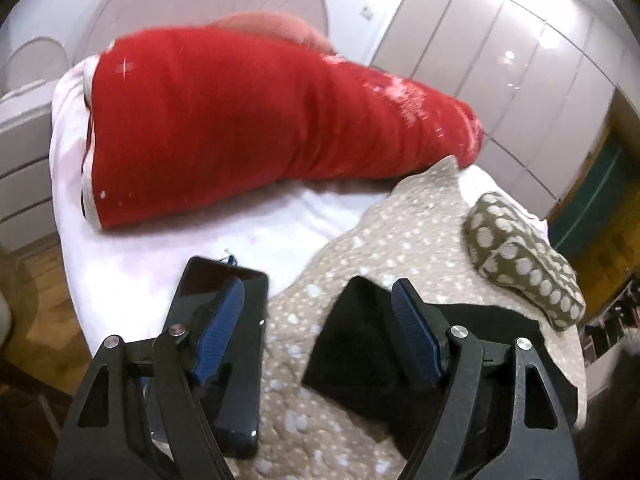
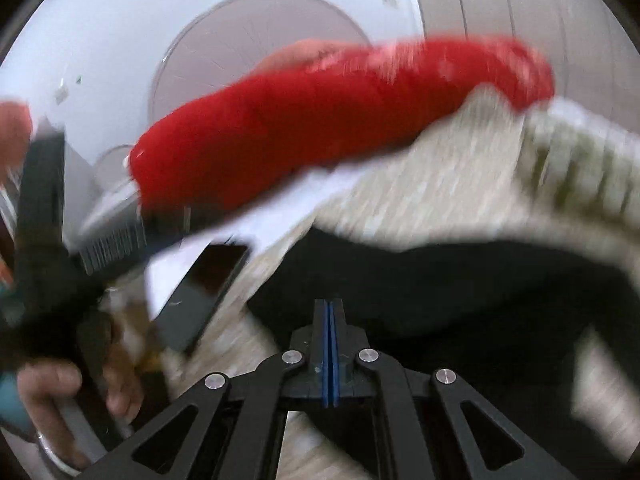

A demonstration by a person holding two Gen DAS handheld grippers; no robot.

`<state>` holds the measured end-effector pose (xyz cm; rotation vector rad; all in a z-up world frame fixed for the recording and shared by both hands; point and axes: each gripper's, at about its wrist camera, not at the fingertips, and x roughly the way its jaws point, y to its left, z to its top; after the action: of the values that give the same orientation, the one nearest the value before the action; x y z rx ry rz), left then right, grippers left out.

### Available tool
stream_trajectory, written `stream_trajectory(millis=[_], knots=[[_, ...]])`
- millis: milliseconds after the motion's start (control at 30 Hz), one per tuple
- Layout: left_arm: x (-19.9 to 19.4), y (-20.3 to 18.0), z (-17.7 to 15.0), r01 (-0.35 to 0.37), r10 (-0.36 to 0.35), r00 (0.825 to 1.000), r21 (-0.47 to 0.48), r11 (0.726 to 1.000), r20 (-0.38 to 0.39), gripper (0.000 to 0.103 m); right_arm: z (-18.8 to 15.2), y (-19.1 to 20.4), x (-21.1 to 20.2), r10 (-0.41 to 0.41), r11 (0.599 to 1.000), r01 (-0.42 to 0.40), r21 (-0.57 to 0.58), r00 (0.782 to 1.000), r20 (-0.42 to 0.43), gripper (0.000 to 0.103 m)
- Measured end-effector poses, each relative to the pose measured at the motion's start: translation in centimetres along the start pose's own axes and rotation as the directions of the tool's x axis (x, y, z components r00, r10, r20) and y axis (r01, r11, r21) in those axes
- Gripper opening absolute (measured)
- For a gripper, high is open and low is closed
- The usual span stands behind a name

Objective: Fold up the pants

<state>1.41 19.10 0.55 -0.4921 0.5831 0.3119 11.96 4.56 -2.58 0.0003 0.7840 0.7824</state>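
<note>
A: Through your left wrist camera, what shows?
B: Your left gripper hangs with fingers spread wide above the black pants on the spotted blanket; a phone lies left, a red bolster far.

A: And the right wrist camera?
B: It's blurred. Your right gripper has its fingers pressed together just over the pants; whether cloth is pinched, I can't tell.
</note>
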Motion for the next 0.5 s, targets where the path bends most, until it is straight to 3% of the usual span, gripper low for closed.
stream_trajectory(millis=[100,200,267,333,367,433,500], knots=[[-0.8,-1.2,-0.5,0.004,-0.004,1.000,0.034,0.999,0.007,0.077,-2.2,1.5,1.2,-0.034,0.999,0.032,-0.042,0.999,-0.038,0.000],[-0.9,-2.1,-1.0,0.034,-0.033,0.999,0.046,0.998,-0.025,0.077,-1.8,-1.0,-1.6,-0.067,0.997,0.065,0.035,0.997,0.033,0.004],[-0.7,-2.5,-1.4,0.071,-0.070,0.997,0.039,0.997,-0.045,0.077,-1.1,-4.1,-3.9,-0.136,0.985,0.127,0.117,0.988,0.073,0.017],[-0.4,-2.9,-1.6,0.091,-0.088,0.994,0.034,0.995,-0.067,0.077,0.0,-7.2,-5.5,-0.218,0.965,0.205,0.163,0.973,0.070,0.039],[0.0,-3.0,-1.8,0.100,-0.098,0.992,0.027,0.995,-0.081,0.077,0.7,-8.5,-6.1,-0.241,0.958,0.225,0.176,0.968,0.075,0.040],[0.6,-3.0,-2.2,0.099,-0.097,0.990,0.017,0.995,-0.100,0.077,1.9,-10.2,-6.4,-0.227,0.954,0.207,0.217,0.971,0.070,0.041],[1.2,-2.7,-2.6,0.077,-0.075,0.990,0.014,0.997,-0.116,0.077,2.9,-11.2,-5.5,-0.146,0.957,0.124,0.264,0.987,0.066,0.042]])
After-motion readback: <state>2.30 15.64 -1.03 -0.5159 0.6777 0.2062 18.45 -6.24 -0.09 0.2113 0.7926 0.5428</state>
